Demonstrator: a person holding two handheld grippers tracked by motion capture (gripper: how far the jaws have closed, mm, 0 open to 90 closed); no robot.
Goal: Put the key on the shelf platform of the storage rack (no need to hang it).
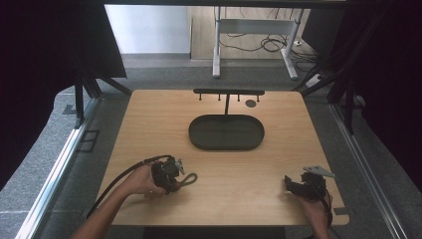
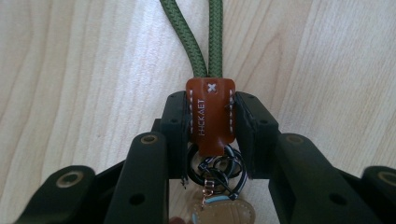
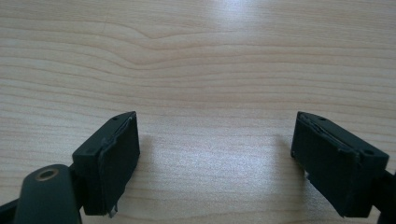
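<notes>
My left gripper pinches the keychain's brown leather tab between both pads, low over the near-left table; its green cord runs ahead on the wood. My right gripper hangs wide open, holding nothing, near-right.

Wooden table standing on grey carpet floor; beyond the table, white desk frame standing on pale floor with cables trailing beside it; black curtains hanging either side of the table; daylight falling from beyond
</notes>
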